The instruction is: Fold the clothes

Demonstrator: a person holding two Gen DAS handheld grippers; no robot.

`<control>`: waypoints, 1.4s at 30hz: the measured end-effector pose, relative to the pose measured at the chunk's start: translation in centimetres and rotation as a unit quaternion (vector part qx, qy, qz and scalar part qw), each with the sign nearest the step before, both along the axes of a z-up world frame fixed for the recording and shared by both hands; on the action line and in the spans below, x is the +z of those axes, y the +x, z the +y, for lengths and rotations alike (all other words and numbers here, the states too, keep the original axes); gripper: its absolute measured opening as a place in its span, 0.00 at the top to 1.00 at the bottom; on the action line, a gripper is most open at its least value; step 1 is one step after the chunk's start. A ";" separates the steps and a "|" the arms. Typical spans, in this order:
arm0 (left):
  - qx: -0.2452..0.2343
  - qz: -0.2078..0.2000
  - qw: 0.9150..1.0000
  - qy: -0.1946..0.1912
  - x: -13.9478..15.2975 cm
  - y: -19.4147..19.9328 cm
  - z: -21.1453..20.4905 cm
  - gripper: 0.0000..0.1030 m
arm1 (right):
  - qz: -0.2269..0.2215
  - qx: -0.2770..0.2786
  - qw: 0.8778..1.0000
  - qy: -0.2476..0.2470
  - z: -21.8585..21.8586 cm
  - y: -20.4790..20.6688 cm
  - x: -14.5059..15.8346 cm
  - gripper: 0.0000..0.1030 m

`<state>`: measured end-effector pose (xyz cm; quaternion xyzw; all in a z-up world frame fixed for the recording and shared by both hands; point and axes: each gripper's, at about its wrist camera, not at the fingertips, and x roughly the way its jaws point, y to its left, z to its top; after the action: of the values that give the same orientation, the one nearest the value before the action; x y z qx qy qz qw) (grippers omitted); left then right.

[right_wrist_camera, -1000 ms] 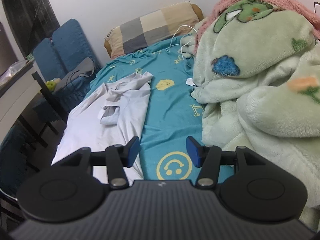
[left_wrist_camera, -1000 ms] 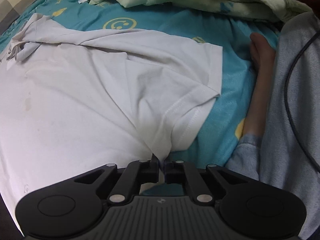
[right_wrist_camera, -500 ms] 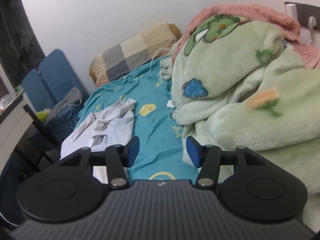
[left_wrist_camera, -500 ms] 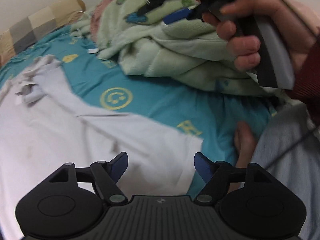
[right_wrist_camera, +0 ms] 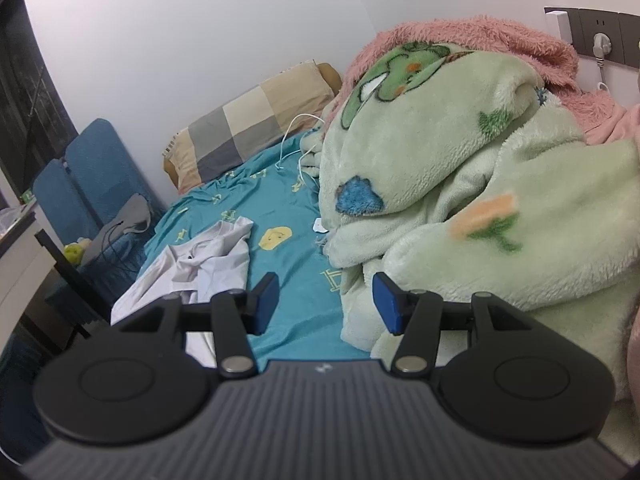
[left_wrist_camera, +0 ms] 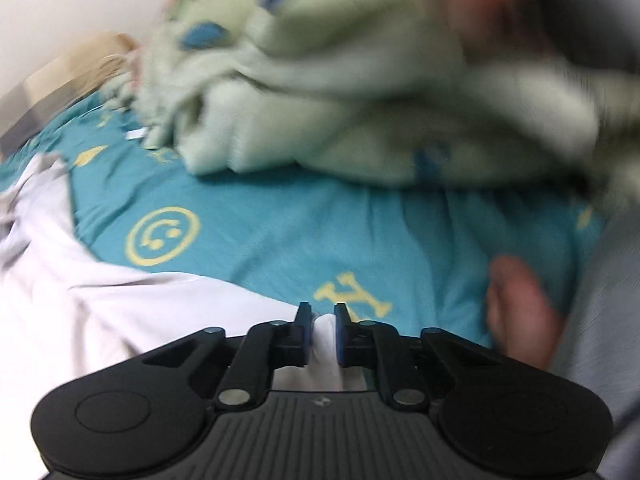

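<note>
Left gripper [left_wrist_camera: 320, 334] first: its jaws are pinched in tight on a fold of the white T-shirt [left_wrist_camera: 120, 312], a lump of the cloth bulging up between the blue pads. From that pinch the shirt runs off to the left, lying on the teal bedsheet [left_wrist_camera: 304, 232] with its yellow smiley print [left_wrist_camera: 163, 235] just past the shirt's edge. To the right of the jaws there's a bare foot [left_wrist_camera: 520, 308] resting on the sheet, beside grey fabric at the frame's edge. Beyond all that, a pale green fleece blanket [left_wrist_camera: 360, 112] is heaped up, though this view is badly blurred and finer detail is lost.

Over to the right gripper [right_wrist_camera: 325, 303]: jaws spread wide, nothing between them, held up above the bed. Straight ahead through the gap is bare teal sheet; the T-shirt [right_wrist_camera: 208, 260] lies rumpled to the left of the jaws, near the bed's left edge. On the right, the green blanket [right_wrist_camera: 460, 208] is piled high, with a pink fuzzy layer [right_wrist_camera: 500, 36] on top. A white cable [right_wrist_camera: 296, 148] trails across the sheet near the checked pillow [right_wrist_camera: 248, 124] at the head of the bed. A blue chair [right_wrist_camera: 84, 184] stands off the bed's left side, and a wall socket [right_wrist_camera: 600, 42] sits upper right.
</note>
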<state>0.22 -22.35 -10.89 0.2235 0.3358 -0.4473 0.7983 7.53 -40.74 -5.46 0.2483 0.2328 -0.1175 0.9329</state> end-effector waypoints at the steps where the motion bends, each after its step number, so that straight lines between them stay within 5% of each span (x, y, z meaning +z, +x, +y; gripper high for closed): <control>1: 0.013 0.006 1.000 -0.022 1.0 0.2 0.9 0.90 | 0.000 0.000 1.000 -0.002 0.1 0.0 0.0 0.47; 7: 0.147 0.058 0.976 -0.150 9.5 -0.1 10.4 0.90 | 0.004 0.008 1.000 -0.014 0.8 0.0 0.1 0.47; 10: 0.228 0.087 0.956 -0.164 11.3 -0.6 15.3 0.90 | 0.012 0.030 0.999 -0.020 1.8 0.7 0.1 0.47; 13: 0.293 0.146 0.935 -0.137 9.5 -0.1 18.5 0.90 | 0.026 0.062 0.997 -0.033 3.4 1.6 -0.1 0.47; 16: 0.318 0.167 0.928 -0.097 6.6 0.5 19.7 0.88 | 0.043 0.104 0.992 -0.055 6.1 2.4 -0.3 0.47; 18: 0.322 0.187 0.922 -0.103 5.9 0.9 20.5 0.86 | 0.054 0.130 0.988 -0.066 7.8 2.8 -0.6 0.47; 25: 0.302 0.195 0.922 -0.143 8.8 3.4 23.2 0.51 | 0.087 0.189 0.976 -0.072 12.8 3.7 -2.3 0.47; 30: 0.316 0.188 0.912 -0.182 10.6 12.5 23.0 0.33 | 0.109 0.228 0.965 -0.072 15.8 4.5 -3.6 0.48; 35: 0.367 0.154 0.898 -0.188 8.1 25.1 19.2 0.29 | 0.135 0.264 0.952 -0.075 18.1 5.8 -5.8 0.51; 37: 0.390 0.144 0.888 -0.196 6.4 29.6 17.7 0.29 | 0.142 0.273 0.949 -0.072 18.6 6.4 -6.6 0.56; 42: 0.442 0.192 0.842 -0.243 1.8 37.0 16.0 0.36 | 0.167 0.287 0.941 -0.067 19.3 7.6 -8.7 0.76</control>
<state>37.22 -6.37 -9.14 -0.2403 0.4255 -0.1485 0.8597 15.14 -21.45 -14.13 0.0847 0.4382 0.1006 0.8892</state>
